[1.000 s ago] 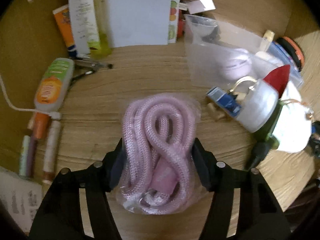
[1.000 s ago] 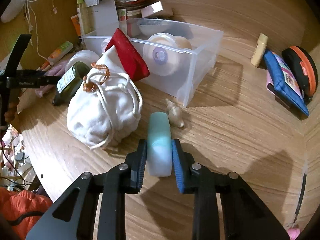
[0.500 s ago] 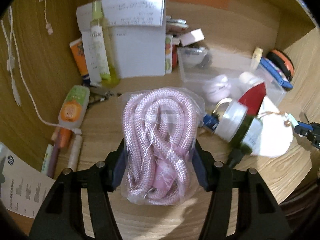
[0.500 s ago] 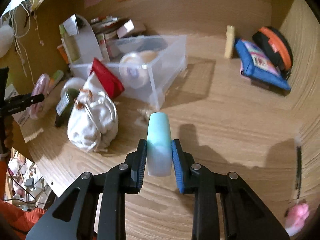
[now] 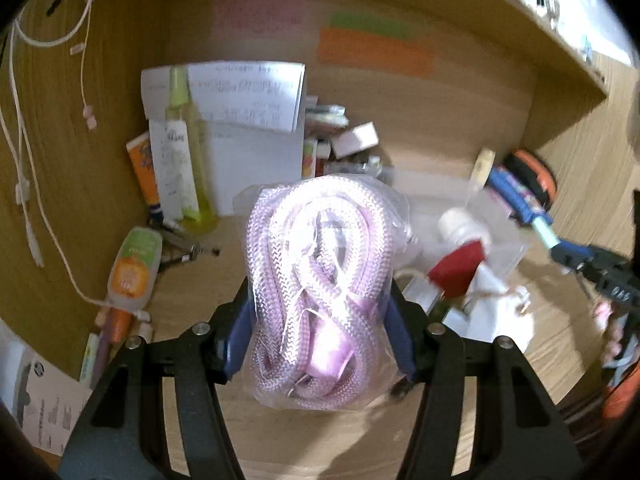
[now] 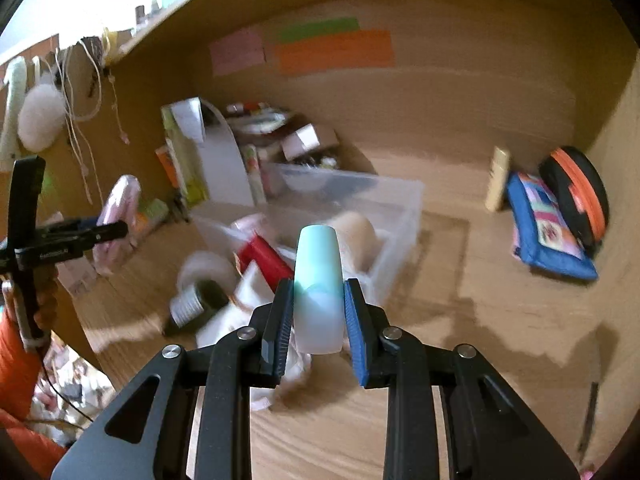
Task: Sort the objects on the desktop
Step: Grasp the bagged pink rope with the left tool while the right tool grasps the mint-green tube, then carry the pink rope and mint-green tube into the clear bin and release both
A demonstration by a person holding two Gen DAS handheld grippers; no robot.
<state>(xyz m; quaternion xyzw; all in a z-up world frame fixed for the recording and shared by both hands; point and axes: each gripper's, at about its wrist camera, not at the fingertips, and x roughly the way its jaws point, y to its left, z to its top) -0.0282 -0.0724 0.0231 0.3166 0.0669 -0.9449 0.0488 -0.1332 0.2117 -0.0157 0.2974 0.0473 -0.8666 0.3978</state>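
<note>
My left gripper (image 5: 320, 328) is shut on a clear bag of coiled pink rope (image 5: 320, 280) and holds it above the wooden desk (image 5: 192, 280). It also shows in the right wrist view (image 6: 120, 216) at the left. My right gripper (image 6: 318, 320) is shut on a mint-green and white tube (image 6: 319, 288), held above the desk in front of a clear plastic bin (image 6: 392, 216). The right gripper also shows in the left wrist view (image 5: 560, 248) at the right edge.
Beside the bin lie a white drawstring pouch (image 5: 496, 312), a red pouch (image 6: 260, 258) and a dark bottle (image 6: 192, 304). A blue case (image 6: 548, 232) and a black-and-orange case (image 6: 576, 196) sit at the right. Bottles (image 5: 184, 152), a white file holder (image 6: 224, 160) and tubes (image 5: 134, 268) stand at the left.
Both grippers have risen from the desk with their loads and tilted up. The back wall with its sticky notes has come into view.
</note>
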